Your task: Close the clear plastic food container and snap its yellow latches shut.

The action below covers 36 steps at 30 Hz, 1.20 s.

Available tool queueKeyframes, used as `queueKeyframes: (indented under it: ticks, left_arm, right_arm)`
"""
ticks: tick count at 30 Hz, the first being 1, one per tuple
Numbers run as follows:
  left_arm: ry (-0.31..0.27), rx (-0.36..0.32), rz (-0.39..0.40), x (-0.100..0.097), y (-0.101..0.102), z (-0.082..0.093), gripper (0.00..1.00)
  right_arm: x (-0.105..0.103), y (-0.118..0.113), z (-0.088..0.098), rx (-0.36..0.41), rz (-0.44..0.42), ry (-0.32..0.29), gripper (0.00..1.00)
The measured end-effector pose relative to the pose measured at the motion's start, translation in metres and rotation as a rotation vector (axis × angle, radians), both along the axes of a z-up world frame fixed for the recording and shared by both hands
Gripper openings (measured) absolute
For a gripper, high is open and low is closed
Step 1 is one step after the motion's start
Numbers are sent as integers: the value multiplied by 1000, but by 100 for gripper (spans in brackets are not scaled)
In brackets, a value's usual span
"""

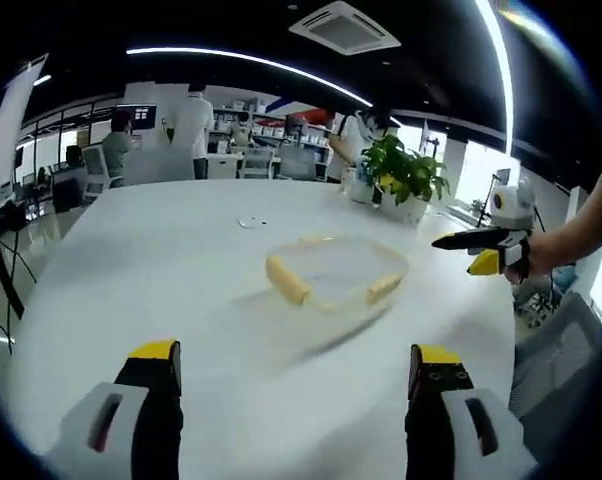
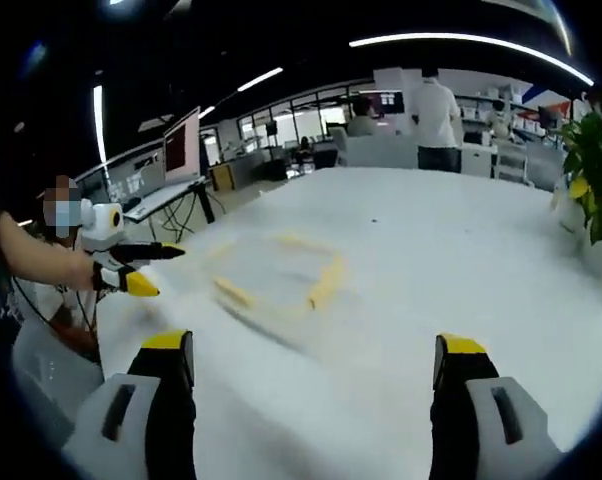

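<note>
The clear plastic container sits on the white table, with one yellow latch on its near left side and another on its near right. My left gripper is open and empty, well short of it. My right gripper, held in a hand, hovers to the container's right. In the right gripper view the container is blurred, ahead and slightly left of my open right gripper. The left gripper shows at the left, jaws apart. I cannot tell whether the lid is seated.
A potted plant stands at the table's far right and appears again as the plant. A monitor and desks lie beyond the table's edge. Several people stand in the background. The table edge curves close on the left.
</note>
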<state>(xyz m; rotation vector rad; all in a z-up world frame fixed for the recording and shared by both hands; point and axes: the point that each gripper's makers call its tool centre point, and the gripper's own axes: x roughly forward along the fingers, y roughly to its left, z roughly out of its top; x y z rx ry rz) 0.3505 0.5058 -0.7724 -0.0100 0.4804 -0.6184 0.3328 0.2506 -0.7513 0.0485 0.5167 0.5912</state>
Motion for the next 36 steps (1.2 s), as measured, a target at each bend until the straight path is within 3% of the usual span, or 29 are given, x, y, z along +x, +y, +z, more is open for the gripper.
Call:
queueKeyframes:
  ticks: [20, 36]
  left_arm:
    - [38, -41, 65, -47, 25, 9, 89]
    - [60, -59, 125, -89, 30, 9, 88]
  right_arm:
    - [-29, -28, 10, 24, -40, 19, 94]
    - [-75, -42, 21, 78, -87, 33, 91]
